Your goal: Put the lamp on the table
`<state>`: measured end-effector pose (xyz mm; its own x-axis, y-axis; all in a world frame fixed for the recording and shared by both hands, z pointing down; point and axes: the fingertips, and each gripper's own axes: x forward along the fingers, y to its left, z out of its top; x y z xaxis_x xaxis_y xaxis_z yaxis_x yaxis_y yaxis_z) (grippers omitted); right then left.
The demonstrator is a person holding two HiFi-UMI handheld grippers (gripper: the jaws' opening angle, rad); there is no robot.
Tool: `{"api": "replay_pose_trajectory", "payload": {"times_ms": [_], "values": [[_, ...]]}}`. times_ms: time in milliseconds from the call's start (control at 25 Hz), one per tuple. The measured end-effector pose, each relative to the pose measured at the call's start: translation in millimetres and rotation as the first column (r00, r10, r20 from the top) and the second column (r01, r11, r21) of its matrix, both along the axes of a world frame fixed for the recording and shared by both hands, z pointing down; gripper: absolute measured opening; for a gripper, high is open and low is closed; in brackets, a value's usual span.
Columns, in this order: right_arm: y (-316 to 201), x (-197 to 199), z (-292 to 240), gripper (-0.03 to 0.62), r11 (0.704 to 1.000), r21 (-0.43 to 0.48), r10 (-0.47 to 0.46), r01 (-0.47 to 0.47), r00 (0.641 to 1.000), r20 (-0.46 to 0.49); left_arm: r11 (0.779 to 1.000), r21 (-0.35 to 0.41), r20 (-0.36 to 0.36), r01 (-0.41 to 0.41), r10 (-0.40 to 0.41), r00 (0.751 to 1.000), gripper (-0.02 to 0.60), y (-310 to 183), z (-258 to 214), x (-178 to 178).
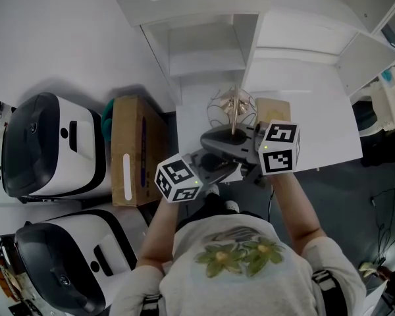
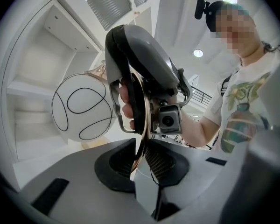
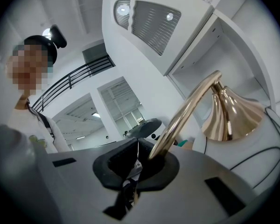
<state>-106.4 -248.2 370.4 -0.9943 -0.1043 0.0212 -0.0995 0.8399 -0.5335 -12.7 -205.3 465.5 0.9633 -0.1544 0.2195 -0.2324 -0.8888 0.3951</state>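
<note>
The lamp is a gold one with a white globe shade wrapped in black wire, held up over the near edge of the white table. My left gripper is shut on the thin gold base disc, and the globe hangs to its left. My right gripper is shut on the curved gold stem, with the gold cone to the right. A black cord trails off the lamp. The two grippers face each other closely.
A white shelf unit stands behind the table. A cardboard box sits on the floor at left, beside two white-and-black machines. A white cabinet is at the right.
</note>
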Motion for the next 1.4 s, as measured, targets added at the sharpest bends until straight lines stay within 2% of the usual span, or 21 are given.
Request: {"api": "replay_pose_trajectory", "payload": {"times_ms": [280, 520, 840, 960, 1120, 1400], "values": [[6.2, 0.5, 1.5, 0.031, 1.000, -0.016, -0.002, 0.003, 1.000, 0.017, 1.000, 0.007, 0.016, 0.029, -0.029, 0.999, 0.064, 1.9, 2.2, -0.1], [1.8, 5.5, 5.0, 0.032, 0.997, -0.036, 0.068, -0.067, 0.997, 0.029, 0.996, 0.025, 0.035, 0.081, -0.082, 0.996, 0.064, 0.9, 3.4, -0.8], [-1.5, 16.7, 11.7, 0.032, 0.990, -0.047, 0.137, -0.137, 0.991, 0.006, 0.988, 0.052, 0.058, 0.146, -0.149, 0.987, 0.064, -2.3, 4.1, -1.2], [-3.0, 23.8, 16.8, 0.032, 0.984, -0.027, 0.174, -0.175, 0.984, -0.038, 0.983, 0.065, 0.073, 0.169, -0.174, 0.982, 0.064, -2.5, 4.8, -1.2], [5.0, 31.6, 19.9, 0.037, 0.985, -0.004, 0.173, -0.174, 0.983, -0.064, 0.975, 0.079, 0.085, 0.208, -0.214, 0.973, 0.064, -2.6, 4.0, -2.7], [23.2, 53.7, 29.2, 0.043, 0.984, 0.007, 0.177, -0.177, 0.981, -0.085, 0.958, 0.084, 0.015, 0.276, -0.278, 0.961, 0.064, 0.6, -14.5, -14.7]]}}
